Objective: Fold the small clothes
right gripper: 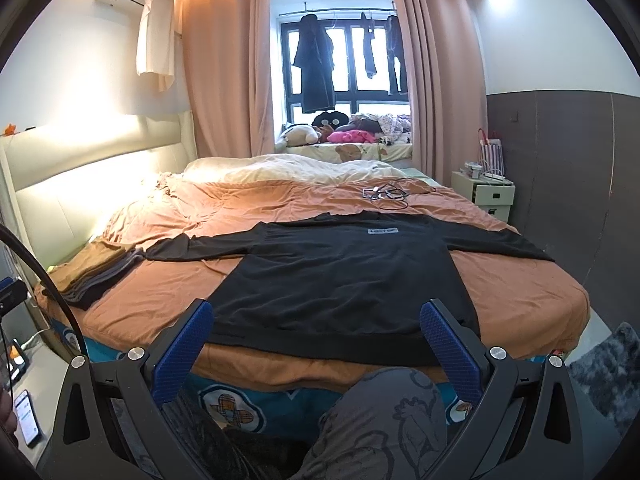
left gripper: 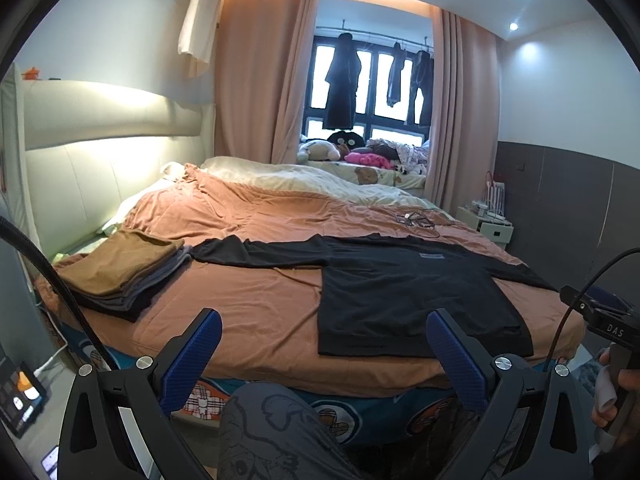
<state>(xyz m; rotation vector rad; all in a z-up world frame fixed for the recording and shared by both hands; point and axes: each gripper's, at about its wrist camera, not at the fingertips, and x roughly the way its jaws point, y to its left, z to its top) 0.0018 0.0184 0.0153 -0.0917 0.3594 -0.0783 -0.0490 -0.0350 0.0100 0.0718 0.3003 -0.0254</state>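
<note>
Bed (right gripper: 540, 280) | black shirt (right gripper: 344, 276) flat — label (blurred) unreadable | claws apart

A plain black shirt (right gripper: 348, 276) lies on an orange bedspread (right gripper: 280, 208), a brown-and-grey folded stack (left gripper: 120, 272) at nine o'clock.

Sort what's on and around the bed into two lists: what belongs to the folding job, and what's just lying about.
Part of the job:
- black long-sleeved shirt, spread flat on the bed
- stack of folded clothes, brown on top
- left gripper and right gripper, jaws open, holding nothing

Just lying about:
- cables on the orange bedspread
- plush toys by the window
- phone
</note>
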